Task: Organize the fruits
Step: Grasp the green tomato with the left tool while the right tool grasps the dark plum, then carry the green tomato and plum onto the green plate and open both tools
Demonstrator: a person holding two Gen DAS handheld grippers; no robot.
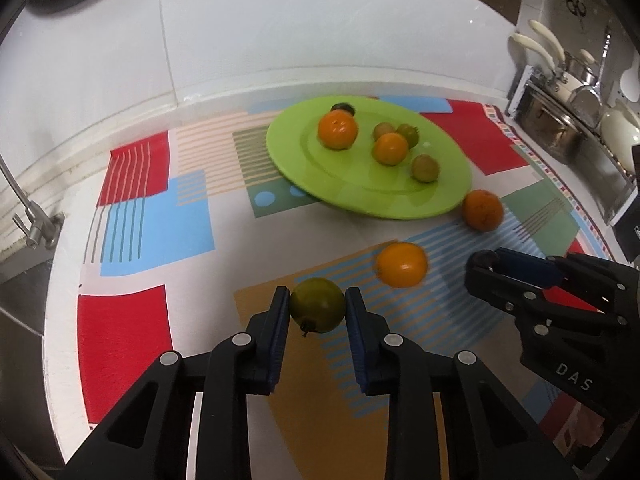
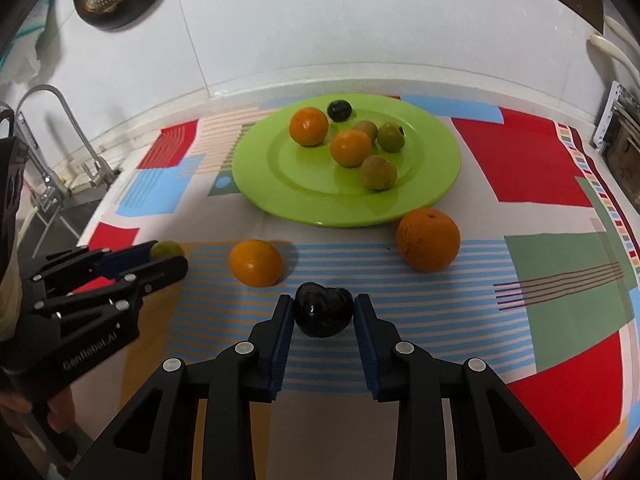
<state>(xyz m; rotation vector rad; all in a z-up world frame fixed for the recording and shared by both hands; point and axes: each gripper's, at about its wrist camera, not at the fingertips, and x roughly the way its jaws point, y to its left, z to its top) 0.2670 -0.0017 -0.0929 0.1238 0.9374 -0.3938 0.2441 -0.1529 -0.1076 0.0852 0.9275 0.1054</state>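
Note:
My left gripper [image 1: 318,306] is shut on a green fruit [image 1: 317,305], held above the patterned cloth; it also shows in the right wrist view [image 2: 168,258]. My right gripper [image 2: 323,314] is shut on a dark plum [image 2: 323,314]; it also shows in the left wrist view [image 1: 486,264]. A lime-green plate [image 2: 280,200] at the back holds two oranges [image 2: 309,126], three small green fruits [image 2: 378,172] and a dark fruit [image 2: 339,110]. Two oranges lie on the cloth in front of the plate: a small one [image 2: 256,263] and a larger one [image 2: 428,239].
A colourful patterned cloth [image 2: 520,160] covers the counter. A tap and sink [image 2: 52,168] are at the left edge. Pots and pans [image 1: 568,112] stand at the right. A white tiled wall runs behind the plate.

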